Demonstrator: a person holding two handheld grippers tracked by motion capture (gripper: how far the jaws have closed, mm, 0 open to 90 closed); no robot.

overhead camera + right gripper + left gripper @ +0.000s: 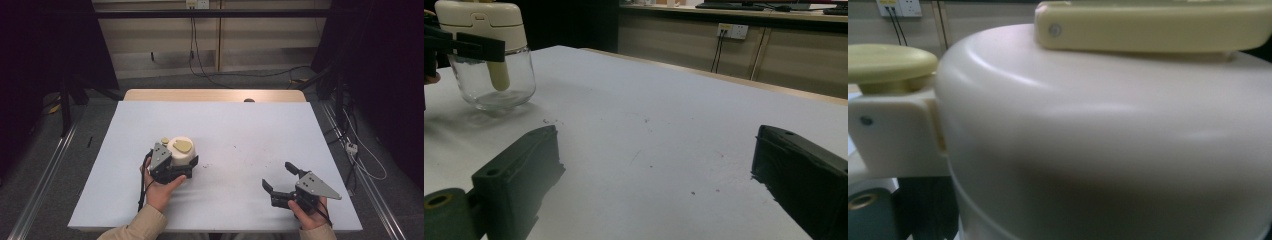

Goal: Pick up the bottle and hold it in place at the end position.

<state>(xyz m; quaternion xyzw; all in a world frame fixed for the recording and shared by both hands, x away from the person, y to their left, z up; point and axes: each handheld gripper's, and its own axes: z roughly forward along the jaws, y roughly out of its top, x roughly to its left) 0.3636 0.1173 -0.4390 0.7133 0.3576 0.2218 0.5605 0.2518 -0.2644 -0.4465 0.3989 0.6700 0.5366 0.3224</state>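
Note:
A glass jar with a cream lid and a pale yellow handle on top stands on the white mat, left of centre. My left gripper is shut on the jar, its black jaws clamping it just under the lid. In the left gripper view the cream lid is very close. The right gripper view shows the jar far left, upright, a yellow stick inside it, with the left gripper's jaw across it. My right gripper rests at the mat's right front, open, nothing between its jaws.
The mat covers a wooden table whose far edge shows beyond it. Cables lie on the floor behind the table, and a power strip lies to its right. A wall outlet sits on the far wall.

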